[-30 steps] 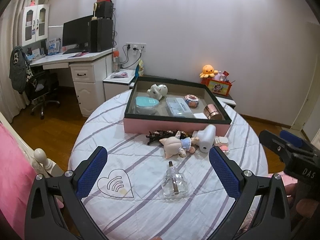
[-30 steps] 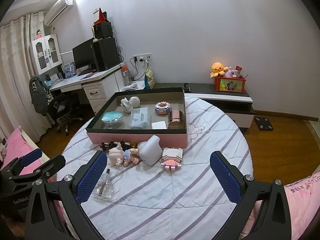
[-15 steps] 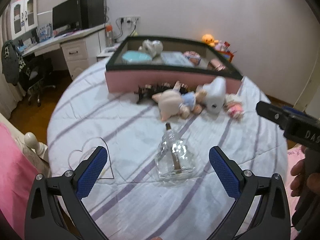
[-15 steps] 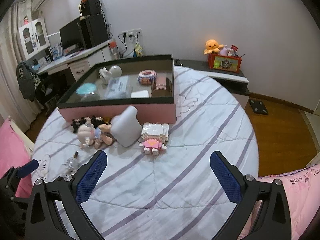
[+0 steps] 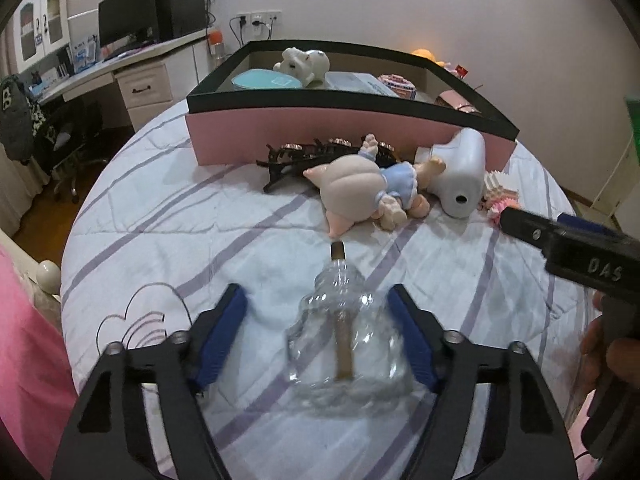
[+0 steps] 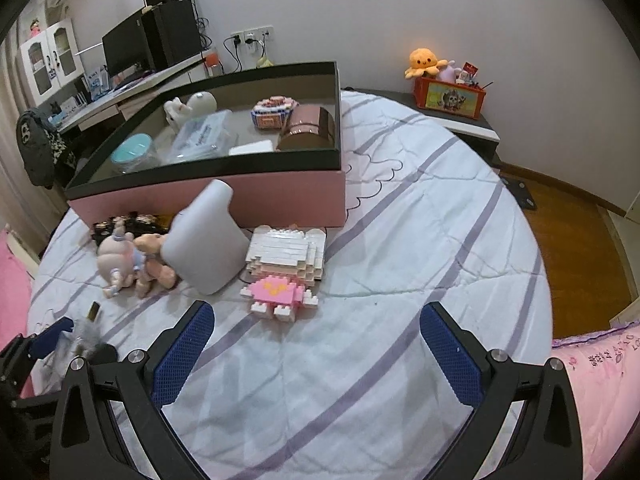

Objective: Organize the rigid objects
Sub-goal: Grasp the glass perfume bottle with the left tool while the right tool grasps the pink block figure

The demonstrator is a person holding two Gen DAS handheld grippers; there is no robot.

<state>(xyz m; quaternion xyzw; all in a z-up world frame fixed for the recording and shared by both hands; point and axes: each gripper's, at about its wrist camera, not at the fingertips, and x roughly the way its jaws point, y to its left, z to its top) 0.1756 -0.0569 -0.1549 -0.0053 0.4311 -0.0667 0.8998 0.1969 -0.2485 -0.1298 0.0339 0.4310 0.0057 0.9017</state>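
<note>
On the bed, left gripper [image 5: 316,332] straddles the glass bottle [image 5: 346,344], jaws parted; next it must close; right gripper [image 6: 316,352] hangs wide

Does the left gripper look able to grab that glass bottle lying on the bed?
Probably yes. The glass bottle lies between the left gripper's open fingers, nothing blocking; its right finger looks at the glass, the left apart.

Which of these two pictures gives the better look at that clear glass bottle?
The left wrist view. The bottle lies flat, centred between the open fingers of the left hand-held gripper, neck pointing away, the stick inside visible. In the right wrist view only its brown tip and a blurred bit of glass show near the left edge.
</note>
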